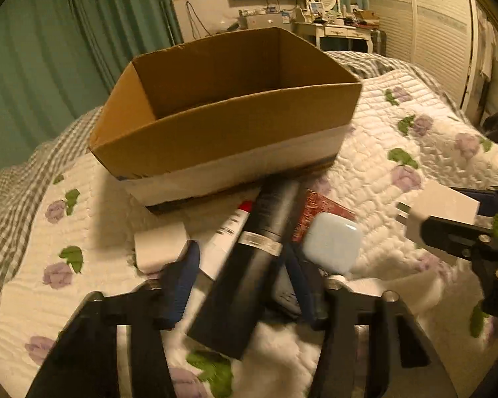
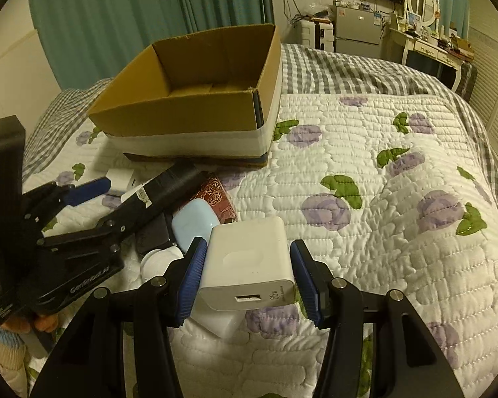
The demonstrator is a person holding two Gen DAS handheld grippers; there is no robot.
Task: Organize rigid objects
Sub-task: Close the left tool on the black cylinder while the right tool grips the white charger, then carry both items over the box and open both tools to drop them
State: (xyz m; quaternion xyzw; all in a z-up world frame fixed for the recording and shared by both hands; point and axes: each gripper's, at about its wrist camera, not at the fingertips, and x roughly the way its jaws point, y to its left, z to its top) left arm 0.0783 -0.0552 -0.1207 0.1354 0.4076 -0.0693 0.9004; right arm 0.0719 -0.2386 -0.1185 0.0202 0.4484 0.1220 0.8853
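Right wrist view: the right gripper (image 2: 245, 282), at lower centre of the frame, is closed on a white charger block (image 2: 249, 265), its blue pads pressing the block's two sides; the block's port face points toward the camera. The block is held above the quilted bed (image 2: 381, 232).

Left wrist view: the left gripper (image 1: 242, 285), at lower centre, stands partly open around a long black tube (image 1: 249, 272) that lies tilted between its fingers; whether the pads touch the tube cannot be told. Just beside the tube lie a white tube with a red cap (image 1: 229, 232), a pale blue case (image 1: 333, 245), a dark red packet (image 1: 318, 212) and a white block (image 1: 159, 245), all clustered on the bed.

The open cardboard box (image 1: 215, 126) sits on the bed just behind this cluster, in the upper middle of both views; the part of its interior that shows holds nothing.
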